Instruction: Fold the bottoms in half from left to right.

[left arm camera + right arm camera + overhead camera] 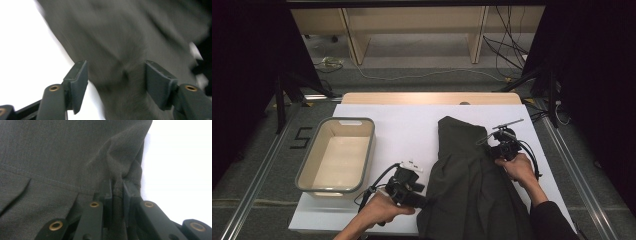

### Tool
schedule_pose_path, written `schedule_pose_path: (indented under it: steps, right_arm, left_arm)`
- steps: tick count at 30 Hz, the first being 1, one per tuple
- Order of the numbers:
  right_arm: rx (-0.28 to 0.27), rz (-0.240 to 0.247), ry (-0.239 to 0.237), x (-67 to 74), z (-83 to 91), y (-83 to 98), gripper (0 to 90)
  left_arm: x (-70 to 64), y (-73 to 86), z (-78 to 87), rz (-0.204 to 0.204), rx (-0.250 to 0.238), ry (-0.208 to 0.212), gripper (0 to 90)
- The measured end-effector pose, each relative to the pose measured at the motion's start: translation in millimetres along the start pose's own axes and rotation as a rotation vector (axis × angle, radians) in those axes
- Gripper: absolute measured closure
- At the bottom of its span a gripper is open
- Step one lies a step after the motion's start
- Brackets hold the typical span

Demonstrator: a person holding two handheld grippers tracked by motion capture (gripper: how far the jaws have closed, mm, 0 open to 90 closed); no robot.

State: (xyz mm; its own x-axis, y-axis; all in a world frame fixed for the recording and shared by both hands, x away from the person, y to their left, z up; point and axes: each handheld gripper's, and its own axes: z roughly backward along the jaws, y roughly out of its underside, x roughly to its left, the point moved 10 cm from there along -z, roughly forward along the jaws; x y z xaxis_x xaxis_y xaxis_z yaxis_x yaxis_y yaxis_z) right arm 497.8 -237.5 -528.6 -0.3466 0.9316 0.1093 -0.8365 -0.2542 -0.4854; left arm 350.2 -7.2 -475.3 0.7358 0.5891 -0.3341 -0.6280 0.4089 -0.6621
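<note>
Dark grey woven garment (472, 185) lies crumpled on the white table sheet (407, 130), right of centre, its near end running off the table's front edge. Right gripper (117, 185) pinches a bunched fold at the cloth's right edge — jaws pressed close with fabric between. Left gripper (116, 75) sits at the garment's left edge near the front; jaws spread, cloth between them but pads not pressing on it. Beige plastic bin with grey rim (314, 159) stands at the left, well apart from the garment
</note>
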Motion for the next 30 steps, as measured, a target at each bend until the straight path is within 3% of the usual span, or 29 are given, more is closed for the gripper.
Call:
schedule_pose_path:
  steps: [2,3,5,9,12,18,21,22,25,28,30]
  right_arm:
    - [-0.001,0.005,0.005,0.4,-0.6,-0.4,81.0]
    - [-0.001,0.007,0.009,0.6,-0.3,-0.6,81.1]
    - [-0.003,0.010,0.012,1.2,0.5,-0.8,81.4]
    - [-0.002,0.011,0.013,-0.3,0.2,-0.7,81.4]
    - [0.000,0.019,0.022,-1.9,-0.6,-0.1,81.1]
    - [0.014,0.016,0.041,-6.8,-2.6,2.6,74.1]
    - [0.045,0.069,0.107,-11.9,-6.0,8.1,70.1]
    - [0.049,0.068,0.109,-11.4,-7.1,9.2,69.8]
    - [0.040,0.026,0.095,-15.5,-7.2,7.6,64.3]
    - [0.011,-0.062,0.047,-22.8,-4.3,5.6,63.4]
    - [-0.004,-0.084,0.069,-31.1,-0.6,5.0,63.5]
  left_arm:
    - [-4.3,-7.4,-5.3,0.003,-0.022,0.022,49.2]
    - [-6.5,-6.8,-11.6,0.004,-0.011,0.034,55.3]
    - [-11.1,1.7,-27.8,0.016,0.038,0.055,65.4]
    - [-18.9,28.9,-53.7,-0.001,0.157,0.062,82.2]
    - [-27.7,39.3,-63.1,-0.025,0.195,0.066,87.9]
    - [-33.8,52.6,-68.7,-0.047,0.231,0.087,88.7]
    - [-35.5,57.5,-70.5,-0.055,0.241,0.099,87.3]
    - [-35.9,57.8,-70.6,-0.053,0.238,0.100,86.6]
    - [-35.8,58.0,-69.5,-0.060,0.241,0.104,85.5]
    - [-35.7,58.2,-68.6,-0.062,0.241,0.108,84.0]
    - [-35.8,58.2,-68.5,-0.060,0.240,0.111,83.5]
